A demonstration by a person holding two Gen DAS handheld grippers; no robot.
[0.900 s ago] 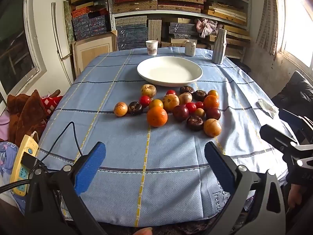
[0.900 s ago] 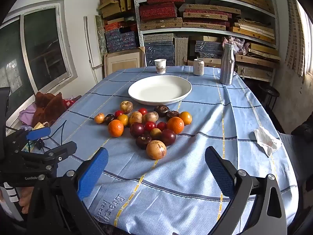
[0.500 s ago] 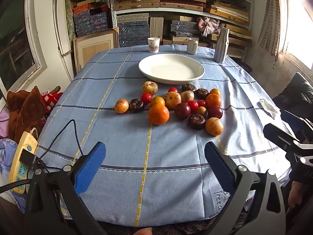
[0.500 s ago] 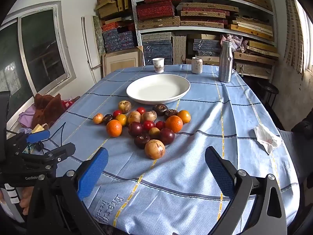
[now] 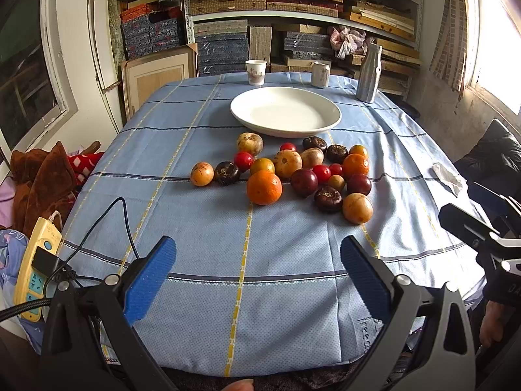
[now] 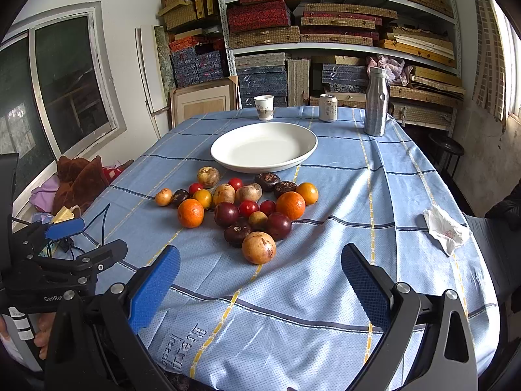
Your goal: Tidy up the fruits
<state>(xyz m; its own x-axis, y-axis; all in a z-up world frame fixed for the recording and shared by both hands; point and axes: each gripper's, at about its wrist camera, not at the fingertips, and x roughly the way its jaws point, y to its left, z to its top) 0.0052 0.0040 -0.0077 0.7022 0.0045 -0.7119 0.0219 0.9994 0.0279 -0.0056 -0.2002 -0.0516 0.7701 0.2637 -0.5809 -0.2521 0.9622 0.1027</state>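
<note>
A cluster of several fruits lies mid-table on the blue cloth: a big orange (image 5: pixel 264 187), dark plums (image 5: pixel 303 182), small red tomatoes (image 5: pixel 243 160), brown-yellow fruits (image 5: pixel 357 208). Behind them stands an empty white plate (image 5: pixel 257 115). My left gripper (image 5: pixel 257 268) hovers open over the near table edge, nothing between its blue pads. In the right wrist view the same orange (image 6: pixel 190 212), a tan fruit (image 6: pixel 259 248) and the plate (image 6: pixel 228 154) show; my right gripper (image 6: pixel 260 277) is open and empty, short of the tan fruit.
A paper cup (image 5: pixel 256 71), a can (image 5: pixel 320 74) and a metal bottle (image 5: pixel 368 76) stand at the table's far end. A crumpled tissue (image 6: pixel 444 230) lies at the right edge. A yellow power strip (image 5: pixel 34 267) with cable hangs at the left. Shelves fill the back wall.
Both grippers have edged slightly forward toward the fruit; the pile looks a little nearer. Jaws stay wide open, and no fruit has moved.
</note>
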